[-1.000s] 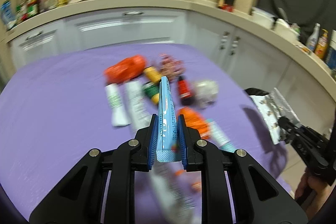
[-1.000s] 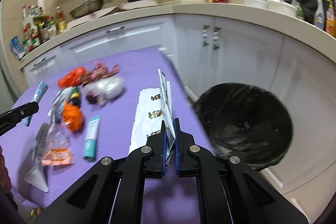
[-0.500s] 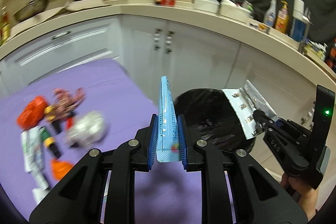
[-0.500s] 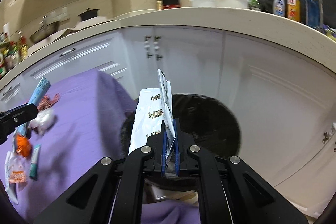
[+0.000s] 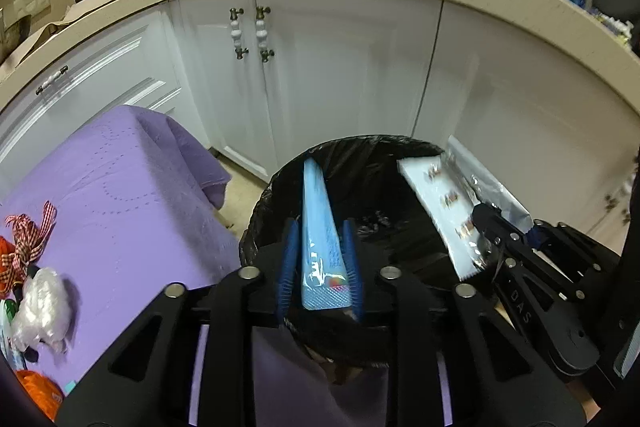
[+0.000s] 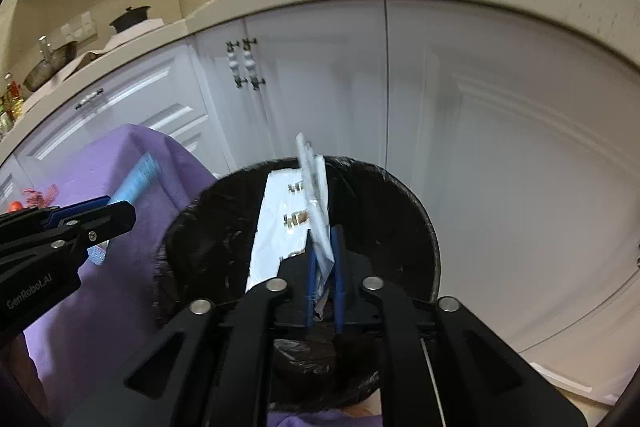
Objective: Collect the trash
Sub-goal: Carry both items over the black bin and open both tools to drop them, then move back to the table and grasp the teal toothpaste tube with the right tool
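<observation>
Left wrist view: the left claw (image 5: pixel 319 267) hangs over the black-lined bin (image 5: pixel 256 219). Its jaws have just been opening, and the blue tube (image 5: pixel 318 227) stands loose between the parted pads, gaps on both sides. The right claw (image 5: pixel 486 239) is over the bin's right side with a silver wrapper (image 5: pixel 448 203). Left of the bin, the purple worktop (image 5: pixel 120 203) carries a clear bag (image 5: pixel 42 307) and ribbon (image 5: pixel 30 239).

Right wrist view: the right claw (image 6: pixel 323 267) is above the bin (image 6: pixel 420 227); its jaws have just been opening, the wrapper (image 6: pixel 280 223) slack between them. The left claw (image 6: pixel 116 215) is at the bin's left with the tube (image 6: pixel 136 179).
</observation>
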`<action>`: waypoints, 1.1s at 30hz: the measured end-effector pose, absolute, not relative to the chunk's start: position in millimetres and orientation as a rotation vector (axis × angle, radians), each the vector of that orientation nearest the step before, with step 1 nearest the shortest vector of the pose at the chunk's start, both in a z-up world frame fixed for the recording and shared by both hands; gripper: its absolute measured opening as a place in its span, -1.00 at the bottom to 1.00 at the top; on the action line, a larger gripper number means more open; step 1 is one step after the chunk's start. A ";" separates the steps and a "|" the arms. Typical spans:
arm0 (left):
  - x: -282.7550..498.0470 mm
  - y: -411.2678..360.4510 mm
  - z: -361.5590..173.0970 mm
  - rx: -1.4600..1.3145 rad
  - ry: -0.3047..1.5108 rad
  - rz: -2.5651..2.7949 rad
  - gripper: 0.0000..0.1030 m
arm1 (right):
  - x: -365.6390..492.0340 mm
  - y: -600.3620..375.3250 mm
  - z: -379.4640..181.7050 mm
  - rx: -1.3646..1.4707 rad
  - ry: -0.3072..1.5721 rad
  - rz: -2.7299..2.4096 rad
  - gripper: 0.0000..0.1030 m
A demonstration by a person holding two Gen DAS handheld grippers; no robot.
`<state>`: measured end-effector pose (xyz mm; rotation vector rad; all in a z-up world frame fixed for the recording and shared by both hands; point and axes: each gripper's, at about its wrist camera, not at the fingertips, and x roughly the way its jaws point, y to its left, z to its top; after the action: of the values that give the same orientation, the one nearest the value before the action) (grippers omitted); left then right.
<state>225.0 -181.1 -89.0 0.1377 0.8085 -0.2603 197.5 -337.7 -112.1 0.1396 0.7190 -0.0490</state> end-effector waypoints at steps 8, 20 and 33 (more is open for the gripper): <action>233.2 -181.6 -95.1 0.109 0.821 -0.227 0.08 | 195.7 -345.5 -118.5 0.154 0.715 -0.073 -0.22; 197.4 -147.9 -56.7 0.073 0.735 -0.190 0.21 | 167.2 -322.0 -91.0 0.151 0.670 -0.038 -0.15; 117.3 -35.1 -28.3 -0.010 0.673 -0.013 0.22 | 130.2 -238.2 -61.9 0.106 0.642 0.150 -0.10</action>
<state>117.3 -35.1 -28.3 -0.0100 0.6725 -0.0135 130.2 -238.2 -61.9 0.1060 0.6417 0.1496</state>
